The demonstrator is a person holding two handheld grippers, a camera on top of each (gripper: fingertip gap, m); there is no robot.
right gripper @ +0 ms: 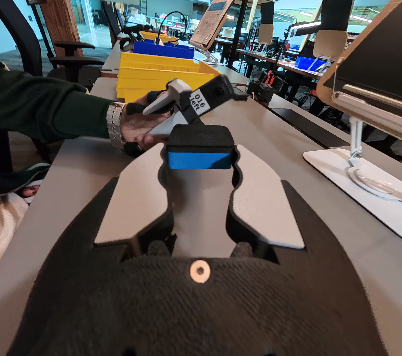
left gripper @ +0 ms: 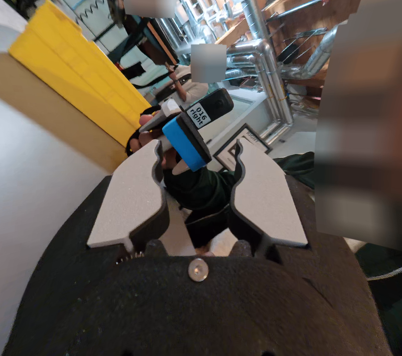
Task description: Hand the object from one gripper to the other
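Observation:
A foam eraser (right gripper: 199, 159), blue on one face and black on the other, sits crosswise between the fingertips of my right gripper (right gripper: 200, 149), which is shut on it above the grey table (right gripper: 272, 128). In the left wrist view the same eraser (left gripper: 185, 145) shows tilted, just beyond my left gripper (left gripper: 199, 145). The left jaws are open around it and it lies nearer the left-hand finger (left gripper: 134, 197). The right gripper's body (left gripper: 214, 106) is behind the eraser. The left gripper's body (right gripper: 208, 97) shows behind the eraser, held by a hand (right gripper: 134, 125); its fingers are hidden.
Yellow bins (right gripper: 161, 75) and a blue bin (right gripper: 163, 50) stand on the table beyond the hand. A tablet on a white stand (right gripper: 356, 158) is at the right. An office chair (right gripper: 71, 58) is at the left. A cardboard box (left gripper: 54, 106) and yellow bin (left gripper: 76, 62) show left. Less than 4 cm separates the two grippers' tips.

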